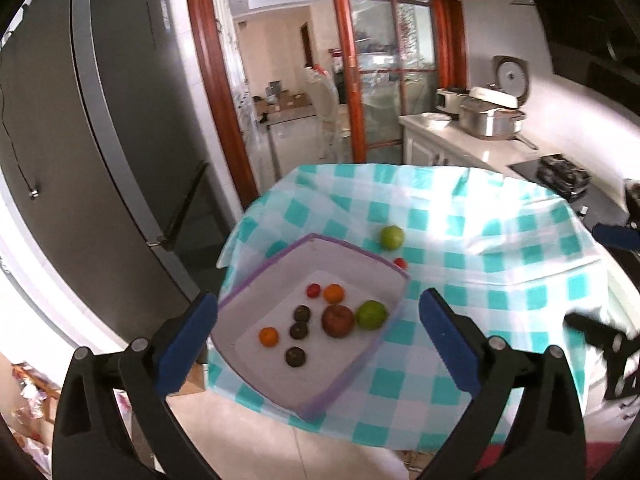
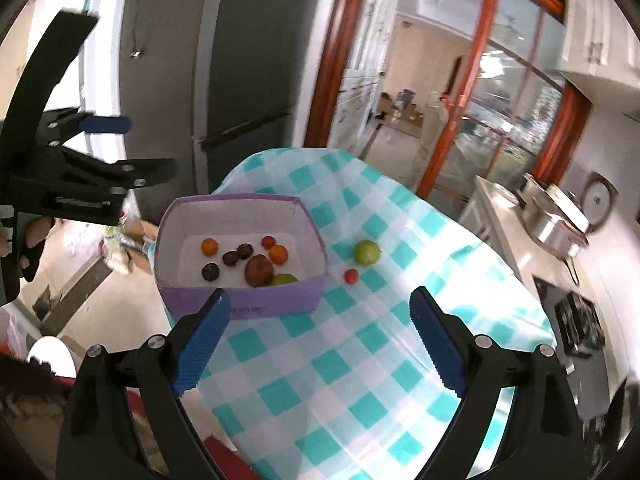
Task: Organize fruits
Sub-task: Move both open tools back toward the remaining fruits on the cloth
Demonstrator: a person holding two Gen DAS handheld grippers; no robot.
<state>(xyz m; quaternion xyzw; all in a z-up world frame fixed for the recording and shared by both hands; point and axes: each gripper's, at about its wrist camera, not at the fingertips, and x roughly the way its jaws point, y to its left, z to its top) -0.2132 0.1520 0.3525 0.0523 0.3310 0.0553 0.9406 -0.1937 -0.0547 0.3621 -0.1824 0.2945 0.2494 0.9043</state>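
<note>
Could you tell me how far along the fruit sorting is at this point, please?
Mostly done: the purple-rimmed bin already holds eight fruits, among them a red-brown apple and a green fruit. Nothing is in hand; the left gripper and right gripper are both open and empty. Left on the checked tablecloth: a green apple and a small red tomato.

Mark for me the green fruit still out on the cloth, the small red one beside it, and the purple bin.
green fruit (image 2: 367,252): right wrist view, middle of its top.
small red fruit (image 2: 351,276): right wrist view, its centre.
purple bin (image 2: 276,298): right wrist view, near outer wall.
</note>
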